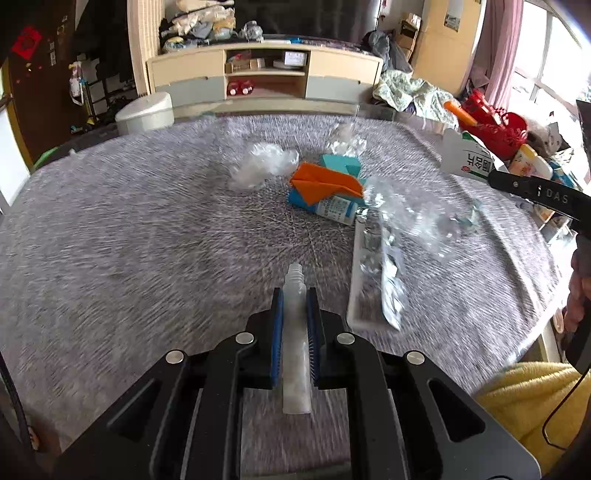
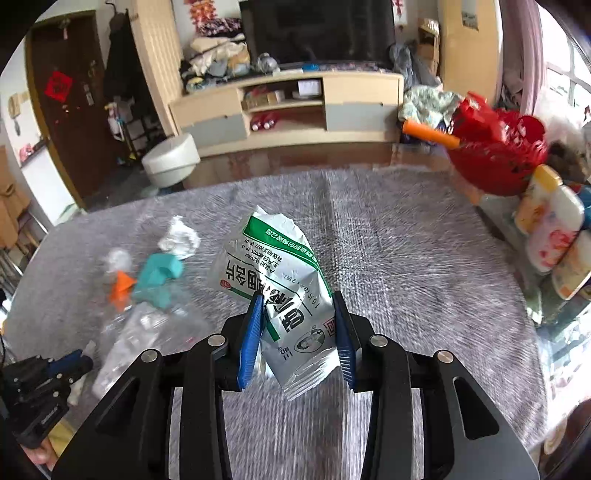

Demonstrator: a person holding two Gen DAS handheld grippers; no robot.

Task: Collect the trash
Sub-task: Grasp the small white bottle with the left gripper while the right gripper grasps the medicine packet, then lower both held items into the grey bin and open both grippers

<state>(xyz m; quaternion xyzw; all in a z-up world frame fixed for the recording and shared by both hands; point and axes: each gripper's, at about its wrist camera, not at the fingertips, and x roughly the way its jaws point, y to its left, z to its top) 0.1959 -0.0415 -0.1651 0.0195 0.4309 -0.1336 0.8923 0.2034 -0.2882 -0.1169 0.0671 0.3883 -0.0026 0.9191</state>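
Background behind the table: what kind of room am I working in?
Most likely a home living room: a TV cabinet under a dark TV, a front door with a red decoration, and a cluttered table.

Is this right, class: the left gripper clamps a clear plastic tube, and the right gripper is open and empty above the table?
Not quite. The right gripper is shut on a white-and-green packet, as the right wrist view shows. The left gripper does clamp the clear tube.

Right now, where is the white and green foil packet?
The white and green foil packet is clamped in the right hand-held gripper, held above the grey tablecloth, right of the teal box; in the left wrist view it shows at the far right edge.
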